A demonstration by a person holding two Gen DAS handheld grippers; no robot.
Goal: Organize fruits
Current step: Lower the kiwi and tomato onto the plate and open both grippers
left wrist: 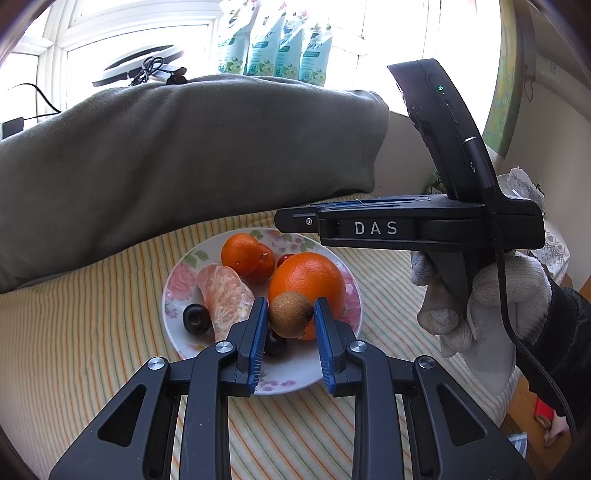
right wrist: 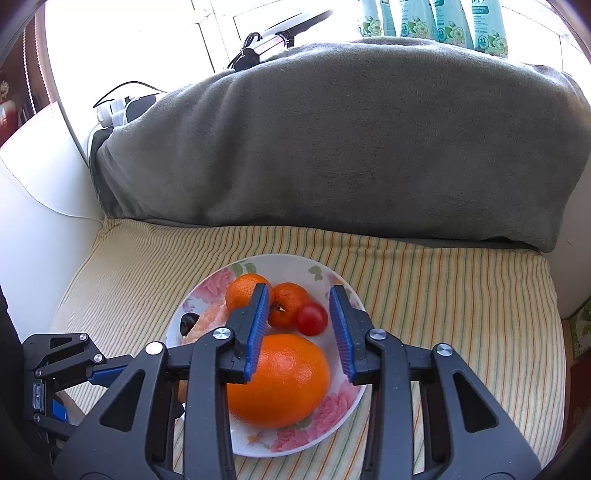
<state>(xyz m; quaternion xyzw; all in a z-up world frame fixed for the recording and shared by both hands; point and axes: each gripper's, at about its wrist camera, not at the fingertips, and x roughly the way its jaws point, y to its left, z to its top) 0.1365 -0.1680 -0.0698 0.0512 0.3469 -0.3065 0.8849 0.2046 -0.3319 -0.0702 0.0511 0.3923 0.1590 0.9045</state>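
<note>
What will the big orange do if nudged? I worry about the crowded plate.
The big orange is round and smooth, so it would likely roll. It probably bumps the cherry tomato beside it. The plate rim looks shallow.

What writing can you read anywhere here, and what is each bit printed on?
"DAS": white letters on the black body of the right gripper, seen from the left wrist camera.
"72": in a round badge on the green and white pouches lined up at the window.
The other print on the pouches is too small and blurred to read.
The flowered plate, the fruit and the striped cloth carry no words.
</note>
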